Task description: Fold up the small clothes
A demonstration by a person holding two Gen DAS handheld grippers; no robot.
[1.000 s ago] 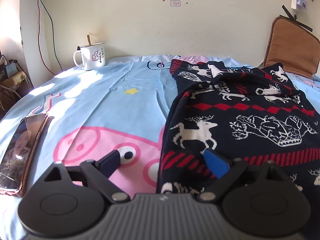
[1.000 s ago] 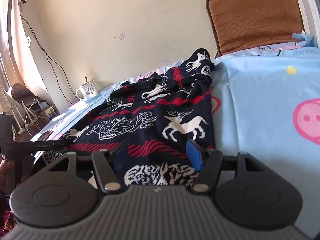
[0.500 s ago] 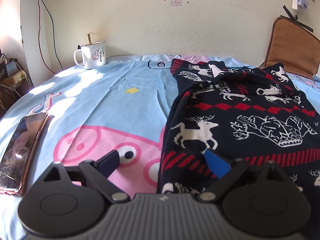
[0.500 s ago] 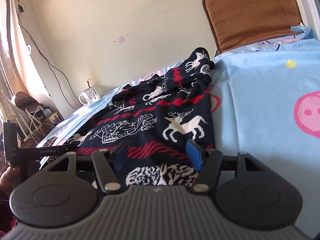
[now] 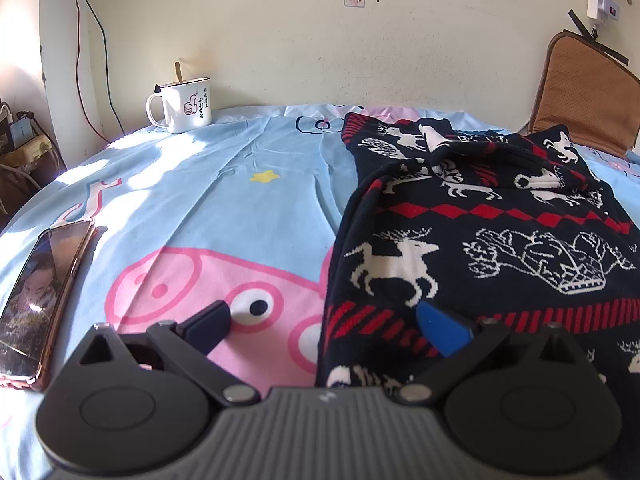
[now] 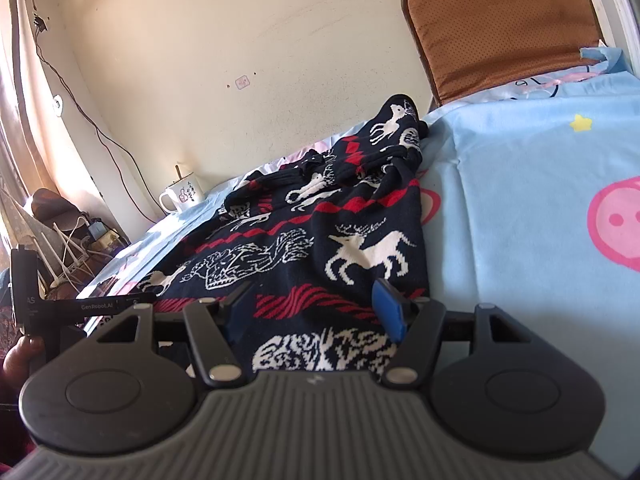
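Low over the bed, the left hand-held gripper (image 5: 324,320) stands wide open and holds nothing. Its two fingers straddle the near left edge of the dark reindeer sweater (image 5: 480,240): the blue pad (image 5: 442,334) sits over the knit's red-striped hem band, while the dark pad (image 5: 210,322) sits over the pink pig print on the blue bedsheet (image 5: 224,200) beside the sweater. Whether either pad touches the cloth cannot be told.

At the sweater's opposite near edge, the right hand-held gripper (image 6: 314,306) is likewise open and empty, both fingers above the hem band, the blue one (image 6: 388,312) close to the sweater's right border.

From these two the sweater runs lengthwise away toward the wall, its far end rumpled and bunched. A phone (image 5: 40,292) lies on the sheet well left of the sweater, and a white mug (image 5: 186,106) stands beyond the sweater's far left corner by the wall. A brown cushion (image 6: 500,28) leans against the wall past its far right corner.
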